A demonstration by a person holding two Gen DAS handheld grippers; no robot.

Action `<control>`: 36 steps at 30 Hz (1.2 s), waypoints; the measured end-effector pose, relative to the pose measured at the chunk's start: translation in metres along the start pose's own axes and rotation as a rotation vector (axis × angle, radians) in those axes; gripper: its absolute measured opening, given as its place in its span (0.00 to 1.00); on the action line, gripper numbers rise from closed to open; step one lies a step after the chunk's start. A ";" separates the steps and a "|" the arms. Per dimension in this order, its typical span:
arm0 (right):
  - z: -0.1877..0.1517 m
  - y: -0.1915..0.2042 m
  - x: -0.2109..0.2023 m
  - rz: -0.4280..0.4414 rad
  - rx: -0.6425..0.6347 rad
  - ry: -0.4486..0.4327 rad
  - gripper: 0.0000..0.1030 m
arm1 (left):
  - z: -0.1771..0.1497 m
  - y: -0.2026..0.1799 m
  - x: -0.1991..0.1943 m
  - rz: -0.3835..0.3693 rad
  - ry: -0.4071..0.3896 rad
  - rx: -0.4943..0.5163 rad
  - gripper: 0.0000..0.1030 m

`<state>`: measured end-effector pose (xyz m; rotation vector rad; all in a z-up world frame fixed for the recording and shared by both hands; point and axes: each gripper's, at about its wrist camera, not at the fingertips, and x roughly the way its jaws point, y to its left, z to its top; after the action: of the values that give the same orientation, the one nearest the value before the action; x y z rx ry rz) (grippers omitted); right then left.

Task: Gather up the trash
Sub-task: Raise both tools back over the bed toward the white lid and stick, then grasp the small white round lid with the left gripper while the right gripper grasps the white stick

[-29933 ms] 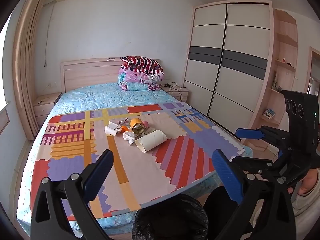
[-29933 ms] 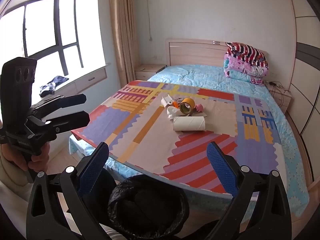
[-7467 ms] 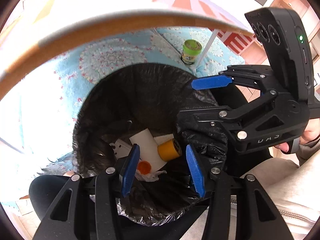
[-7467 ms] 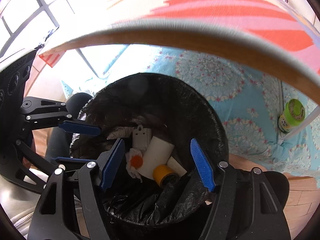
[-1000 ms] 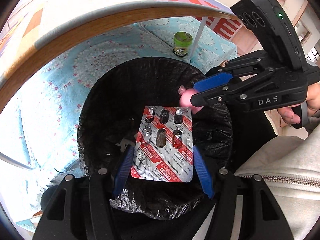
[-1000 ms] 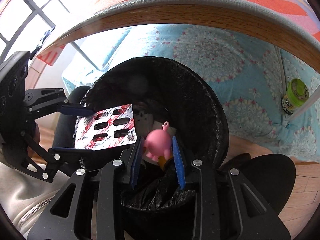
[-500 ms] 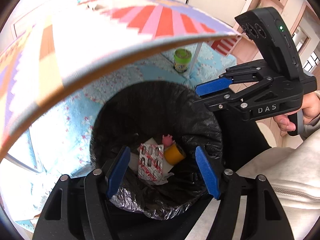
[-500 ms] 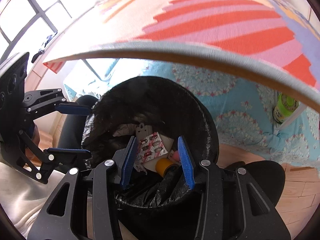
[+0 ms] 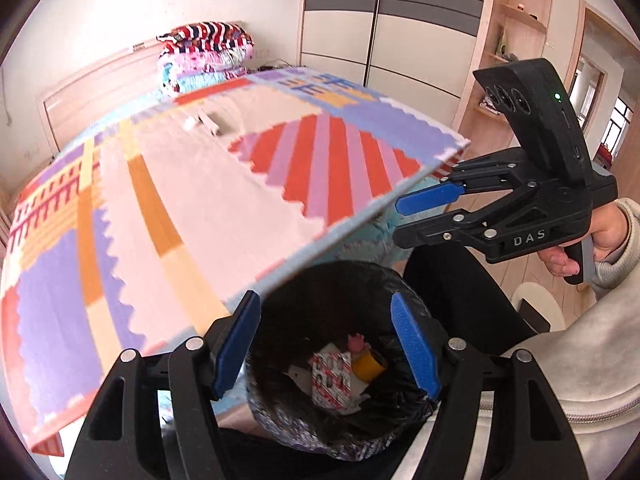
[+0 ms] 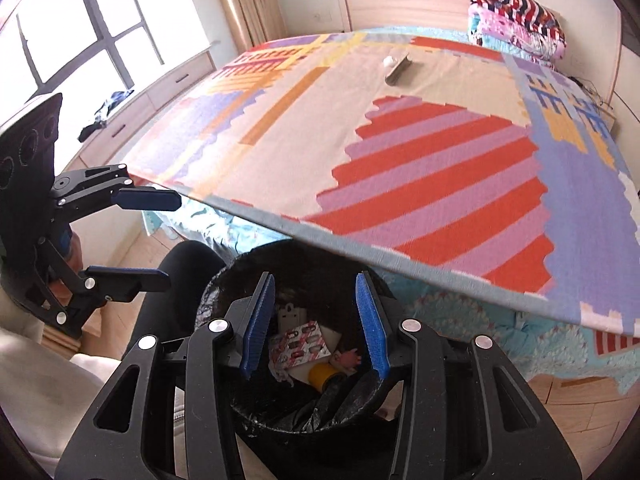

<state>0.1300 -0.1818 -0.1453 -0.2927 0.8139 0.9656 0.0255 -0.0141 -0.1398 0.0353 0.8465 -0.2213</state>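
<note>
Left gripper (image 9: 326, 344) has blue ribbed pads spread wide with nothing between them; its jaws have just been opening. Right gripper (image 10: 316, 326) has its pads at a narrower gap, also empty, jaws just been opening too. Both hang over the bin (image 10: 224, 292), a round can lined with a crinkly glossy black bag. Straight below the pads, in the bin's bottom: a flat foil blister pack (image 10: 300, 346) with red print, a small pink rubbery figure (image 10: 348, 358), a yellow tape roll (image 10: 322, 374), and white card and paper scraps (image 10: 289, 314) beside them. In the left wrist view the same pack (image 9: 331, 376), figure (image 9: 356, 342) and roll (image 9: 368, 368) sit between the left pads, deep in the bin (image 9: 412, 308). Just past the bin's far rim is the edge of a stiff woven mat (image 10: 420, 160), red, lilac, orange and beige stripes with zigzag borders, lying flat on a bed with a blue floral sheet (image 10: 452, 312). Far out on the mat lie a small grey flat strip (image 10: 397, 68) and a white crumpled bit (image 10: 388, 61) touching it. Folded quilts (image 10: 516, 20) are stacked at the wooden headboard (image 10: 400, 0). A hand (image 9: 580, 240) grips the right gripper's handle.
</note>
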 end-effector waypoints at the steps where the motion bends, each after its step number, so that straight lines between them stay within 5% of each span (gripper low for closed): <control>1: 0.004 0.000 -0.001 -0.001 -0.005 -0.009 0.41 | 0.004 0.004 -0.002 0.010 -0.009 0.001 0.63; 18: 0.071 -0.012 0.009 -0.025 -0.036 -0.083 0.41 | 0.071 0.072 0.003 0.091 -0.076 0.022 0.63; 36: 0.141 -0.038 0.064 -0.053 -0.016 -0.089 0.41 | 0.138 0.154 0.078 0.121 -0.052 0.024 0.63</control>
<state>0.2491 -0.0854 -0.1011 -0.2819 0.7146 0.9290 0.2097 0.1062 -0.1148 0.1026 0.7874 -0.1187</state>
